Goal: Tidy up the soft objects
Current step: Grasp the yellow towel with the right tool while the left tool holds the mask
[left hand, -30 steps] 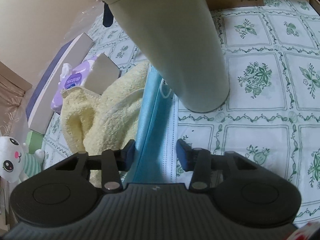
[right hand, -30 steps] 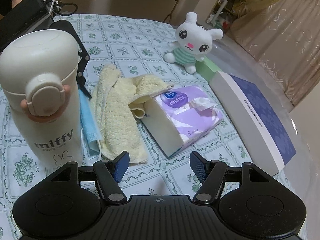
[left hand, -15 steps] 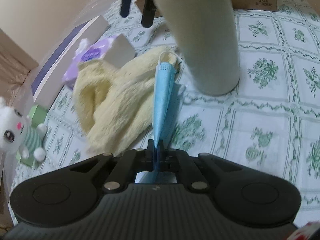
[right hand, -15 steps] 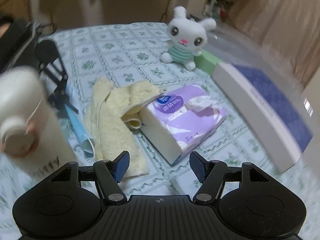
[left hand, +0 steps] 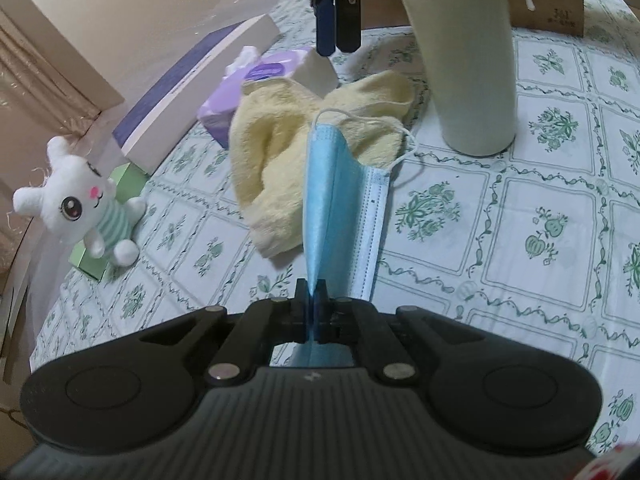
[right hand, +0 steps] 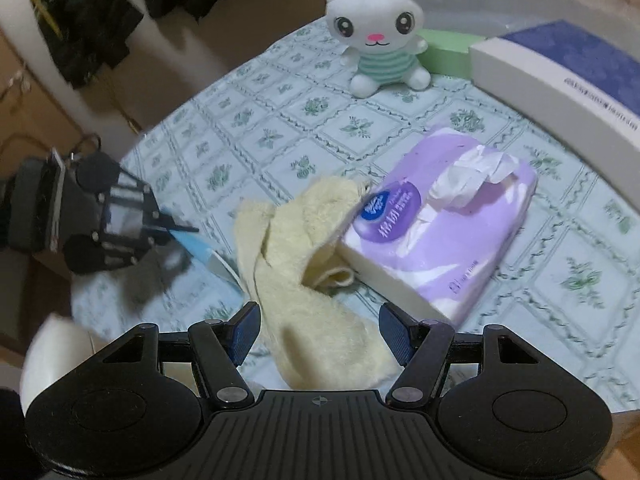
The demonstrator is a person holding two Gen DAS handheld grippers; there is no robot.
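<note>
My left gripper (left hand: 312,300) is shut on the near edge of a blue face mask (left hand: 340,200). The mask's far end and ear loop rest on a rumpled yellow towel (left hand: 276,152). In the right wrist view the same gripper (right hand: 186,230) shows at the left with the mask (right hand: 200,250) in it. My right gripper (right hand: 322,336) is open and hovers over the near end of the towel (right hand: 304,280) without touching it. A purple tissue pack (right hand: 440,224) lies against the towel, and a white bunny plush (right hand: 376,36) sits further back.
A tall cream bottle (left hand: 464,60) stands right of the towel, on the green-patterned tablecloth (left hand: 520,220). A long white and blue box (right hand: 560,76) and a small green box (right hand: 444,52) line the table's rim by the bunny. A cardboard box (left hand: 548,8) sits behind the bottle.
My left gripper shut on the mask and drew it back out from beside the bottle. My right gripper swung away from the bottle to over the towel, rolling as it went.
</note>
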